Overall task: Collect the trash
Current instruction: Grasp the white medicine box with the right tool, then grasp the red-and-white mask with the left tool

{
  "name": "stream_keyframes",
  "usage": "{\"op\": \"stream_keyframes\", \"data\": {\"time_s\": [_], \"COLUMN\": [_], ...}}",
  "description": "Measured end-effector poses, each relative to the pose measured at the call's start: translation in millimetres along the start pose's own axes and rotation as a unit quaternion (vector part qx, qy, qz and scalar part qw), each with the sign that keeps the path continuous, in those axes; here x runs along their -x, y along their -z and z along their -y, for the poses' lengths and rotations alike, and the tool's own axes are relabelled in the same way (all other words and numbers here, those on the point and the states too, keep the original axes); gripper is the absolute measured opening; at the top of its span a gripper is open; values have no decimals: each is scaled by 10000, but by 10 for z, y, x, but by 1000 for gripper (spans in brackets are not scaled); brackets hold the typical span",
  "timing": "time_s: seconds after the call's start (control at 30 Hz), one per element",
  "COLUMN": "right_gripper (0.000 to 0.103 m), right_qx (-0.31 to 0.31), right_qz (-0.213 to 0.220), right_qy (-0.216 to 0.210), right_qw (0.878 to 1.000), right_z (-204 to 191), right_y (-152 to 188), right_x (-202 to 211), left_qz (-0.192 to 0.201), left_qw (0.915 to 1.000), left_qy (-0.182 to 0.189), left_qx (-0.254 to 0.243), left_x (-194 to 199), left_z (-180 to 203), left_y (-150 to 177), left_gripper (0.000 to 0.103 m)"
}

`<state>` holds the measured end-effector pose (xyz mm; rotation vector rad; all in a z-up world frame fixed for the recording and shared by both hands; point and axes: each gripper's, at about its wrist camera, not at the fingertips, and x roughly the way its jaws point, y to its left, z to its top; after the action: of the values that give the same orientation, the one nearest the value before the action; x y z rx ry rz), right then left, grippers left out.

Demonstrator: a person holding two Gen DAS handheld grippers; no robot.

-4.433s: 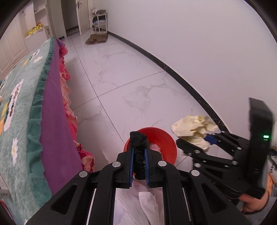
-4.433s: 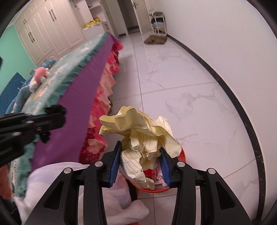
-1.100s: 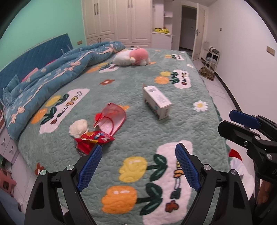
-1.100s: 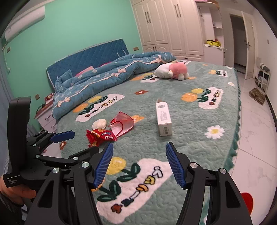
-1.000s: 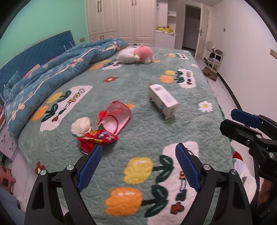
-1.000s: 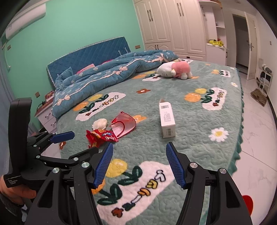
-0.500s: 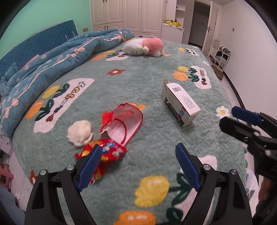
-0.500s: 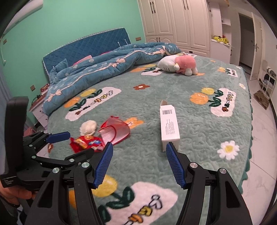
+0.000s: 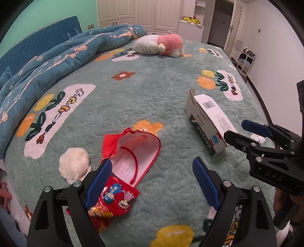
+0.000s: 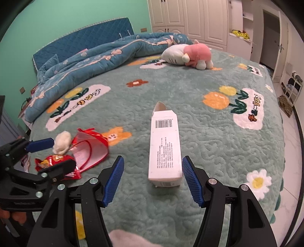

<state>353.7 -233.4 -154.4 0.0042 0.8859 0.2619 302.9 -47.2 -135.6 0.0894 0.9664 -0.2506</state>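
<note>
Both grippers wide and empty: right gripper frames the box, left gripper left of box, over the wrapper

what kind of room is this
A bedroom, by the look of it: a wide bed with a blue headboard, a rumpled quilt and a plush toy, with white wardrobes behind.

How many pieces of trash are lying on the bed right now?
4. A white carton lies ahead of the right gripper. Grouped to its left: a red mesh bag, a red snack wrapper and a white paper wad. More may be hidden under the quilt.
</note>
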Motion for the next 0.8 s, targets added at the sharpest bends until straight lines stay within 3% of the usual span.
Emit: {"op": "stream_keyframes", "data": {"time_s": [0.33,0.37,0.4,0.43,0.8], "right_gripper": [64,62,48,45,43], "right_qx": [32,53,68,109,-98], "right_qz": [-210,-230,-238,-258,144], "right_qy": [98,86,66,93,-346], "right_qw": [9997,9997,9997,9996,9992], "right_z": [81,79,80,76,35], "right_y": [-22,-19,-18,-17,-101], "right_x": [-386,-409,-426,-446,-188], "left_qz": [-129,-141,-154,-160,-271], "left_qw": [9999,9999,9999,9999,9996], "left_qy": [-20,-18,-21,-26,-122], "left_qx": [32,37,48,47,11], "left_x": [-188,-203,-219,-228,-420], "left_z": [-83,-89,-100,-100,-195], "left_y": [-72,-76,-77,-80,-172], "left_gripper": [86,86,86,86,86]}}
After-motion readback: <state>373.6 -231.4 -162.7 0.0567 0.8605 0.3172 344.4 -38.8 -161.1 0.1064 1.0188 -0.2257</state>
